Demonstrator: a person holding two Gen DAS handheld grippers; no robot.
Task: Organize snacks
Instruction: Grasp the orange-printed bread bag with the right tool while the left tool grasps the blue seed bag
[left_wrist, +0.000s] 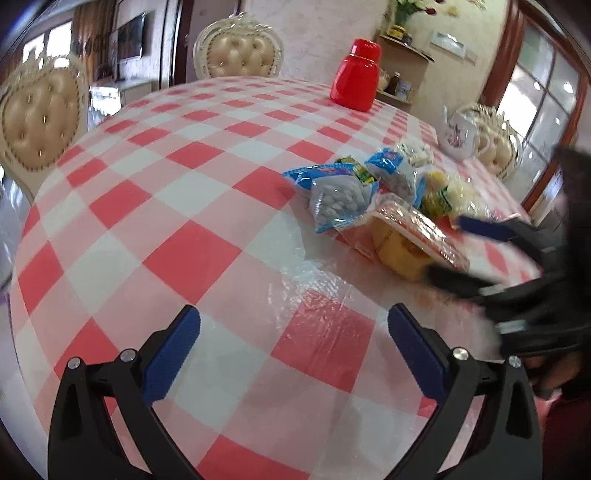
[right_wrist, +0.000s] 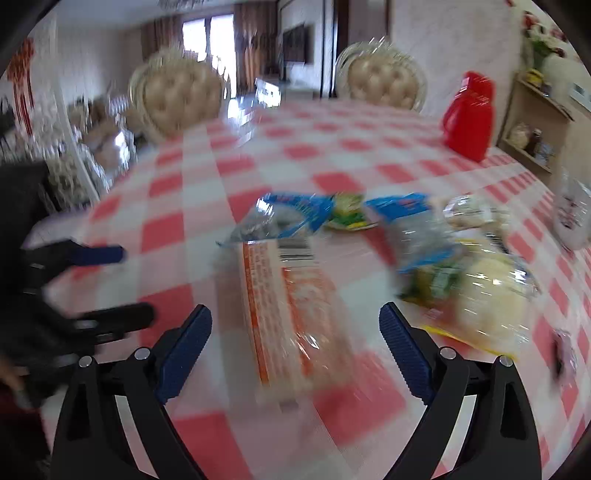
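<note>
A pile of snack packets lies on the red-and-white checked tablecloth (left_wrist: 177, 229). It includes a blue bag of white balls (left_wrist: 338, 197), a second blue bag (right_wrist: 402, 210), a yellow-green bag of pale pieces (right_wrist: 487, 291) and a long orange-printed clear pack (right_wrist: 291, 306). My right gripper (right_wrist: 294, 315) is open, with the orange pack lying between its jaws and neither pad touching it. In the left wrist view that right gripper (left_wrist: 458, 251) reaches in from the right at the orange pack (left_wrist: 417, 232). My left gripper (left_wrist: 295, 319) is open over bare cloth, empty, left of the pile.
A red lidded jug (left_wrist: 356, 75) stands at the far side of the table. A white flowered teapot (left_wrist: 458, 134) stands behind the pile near the right edge. Padded cream chairs (left_wrist: 238, 55) ring the table, and a corner shelf (right_wrist: 532, 122) is on the right.
</note>
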